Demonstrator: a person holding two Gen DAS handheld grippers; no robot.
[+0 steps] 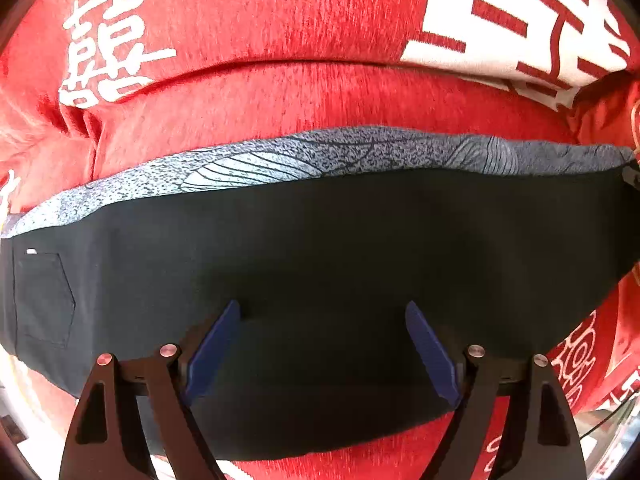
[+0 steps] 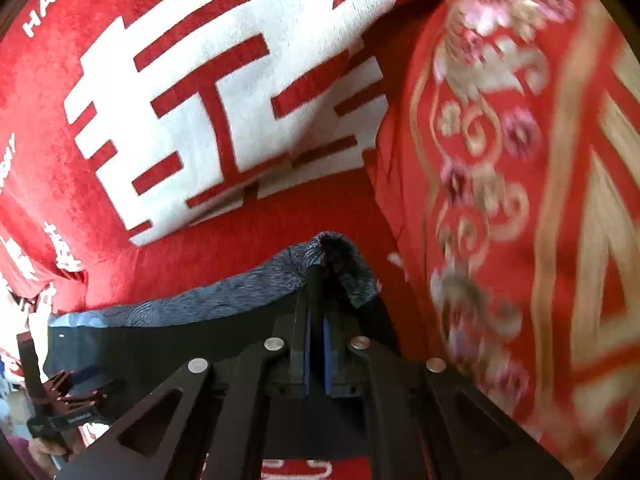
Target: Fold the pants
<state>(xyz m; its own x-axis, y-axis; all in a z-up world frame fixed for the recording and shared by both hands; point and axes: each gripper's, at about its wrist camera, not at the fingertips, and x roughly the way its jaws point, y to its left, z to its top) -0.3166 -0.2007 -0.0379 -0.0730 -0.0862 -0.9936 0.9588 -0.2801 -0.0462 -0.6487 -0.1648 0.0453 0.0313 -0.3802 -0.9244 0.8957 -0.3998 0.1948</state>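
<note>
- Right gripper (image 2: 318, 276): clenched on the far right end of the pants (image 1: 320, 264), patterned grey edge (image 2: 340, 256) bunched over the fingertips.
- Left gripper (image 1: 322, 312): released, jaws wide, pointing straight down over the dark cloth, nothing between the pads.
- Pants: flat across the red blanket (image 1: 260, 92), back pocket (image 1: 44, 300) at left.
- Advice: clamp left before lifting; raise both ends level; keep edges aligned.
- Floral quilt (image 2: 500, 200): right, just beside the grip; risk of snagging.

Bright, even light saturates both fisheye views; dark corners and bent edges frame them. The floral red cloth (image 2: 500, 200) smears with motion blur; the dark pants (image 1: 320, 248) lose detail.
</note>
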